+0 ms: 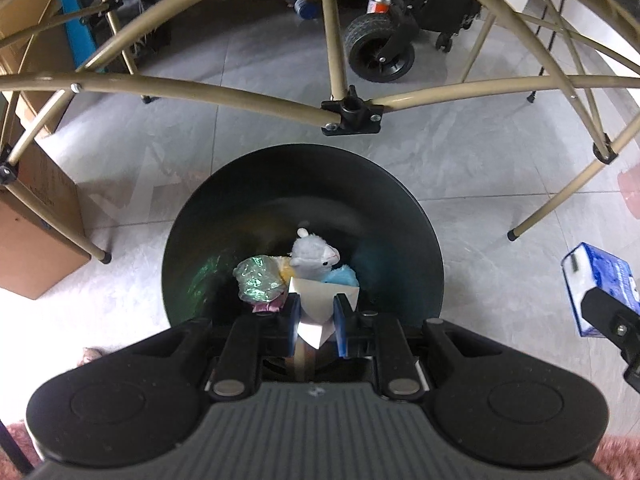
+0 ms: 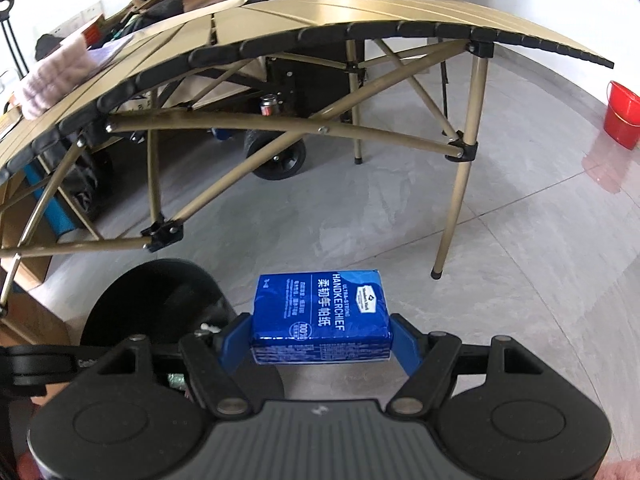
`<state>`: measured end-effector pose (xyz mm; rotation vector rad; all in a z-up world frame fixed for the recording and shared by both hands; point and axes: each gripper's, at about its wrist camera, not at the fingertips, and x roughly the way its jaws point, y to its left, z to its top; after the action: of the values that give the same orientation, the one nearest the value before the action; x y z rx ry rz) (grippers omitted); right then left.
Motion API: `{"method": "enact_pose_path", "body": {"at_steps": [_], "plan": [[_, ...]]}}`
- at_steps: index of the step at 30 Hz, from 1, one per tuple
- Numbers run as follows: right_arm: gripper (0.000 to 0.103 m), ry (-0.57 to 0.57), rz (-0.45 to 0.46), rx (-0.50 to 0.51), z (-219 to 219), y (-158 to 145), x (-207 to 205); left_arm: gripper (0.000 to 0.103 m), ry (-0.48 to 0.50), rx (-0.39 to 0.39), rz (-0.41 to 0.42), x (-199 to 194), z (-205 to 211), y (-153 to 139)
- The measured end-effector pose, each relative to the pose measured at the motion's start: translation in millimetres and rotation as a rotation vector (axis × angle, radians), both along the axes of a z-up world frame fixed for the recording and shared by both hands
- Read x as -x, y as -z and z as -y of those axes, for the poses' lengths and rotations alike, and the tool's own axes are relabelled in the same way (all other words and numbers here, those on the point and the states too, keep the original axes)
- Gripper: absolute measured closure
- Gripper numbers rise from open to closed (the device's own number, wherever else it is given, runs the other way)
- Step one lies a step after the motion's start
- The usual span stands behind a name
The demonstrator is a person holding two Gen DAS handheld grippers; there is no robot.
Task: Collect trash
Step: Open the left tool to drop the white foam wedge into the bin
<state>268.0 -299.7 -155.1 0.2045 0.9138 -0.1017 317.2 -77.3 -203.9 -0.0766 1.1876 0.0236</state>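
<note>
- Left gripper [image 1: 316,317] hung over the black bin [image 1: 420,220], fingers clamped on folded paper [image 1: 320,304], ready to drop it in.
- Right gripper [image 2: 320,340], fingers pinching the blue tissue pack [image 2: 320,312], waited beside the bin w/ next item.

A grey tiled floor [image 1: 460,168] carries a black round bin [image 1: 200,240], a cardboard box [image 1: 36,240] at the left, the tan folding desk [image 2: 280,20] on its legs, and a red bucket [image 2: 622,116] far right.
</note>
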Motion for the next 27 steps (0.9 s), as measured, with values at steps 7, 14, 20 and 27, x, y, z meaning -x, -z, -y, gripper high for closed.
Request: {"method": "enact_pose_path", "body": {"at_steps": [7,14,20,27], "plan": [[0.031,0.002,-0.007,0.011,-1,1,-13,0.085,-0.037,-0.031,-0.024,-10,0,12],[0.031,-0.004,-0.018,0.020,-5,4,-16,0.084,-0.053,-0.046,-0.036,-14,1,17],[0.031,0.006,-0.023,0.023,-4,7,-17,0.056,-0.059,-0.064,-0.035,-14,1,14],[0.031,0.006,-0.025,0.024,-4,7,-17,0.008,-0.059,-0.086,-0.004,-12,0,8]]}}
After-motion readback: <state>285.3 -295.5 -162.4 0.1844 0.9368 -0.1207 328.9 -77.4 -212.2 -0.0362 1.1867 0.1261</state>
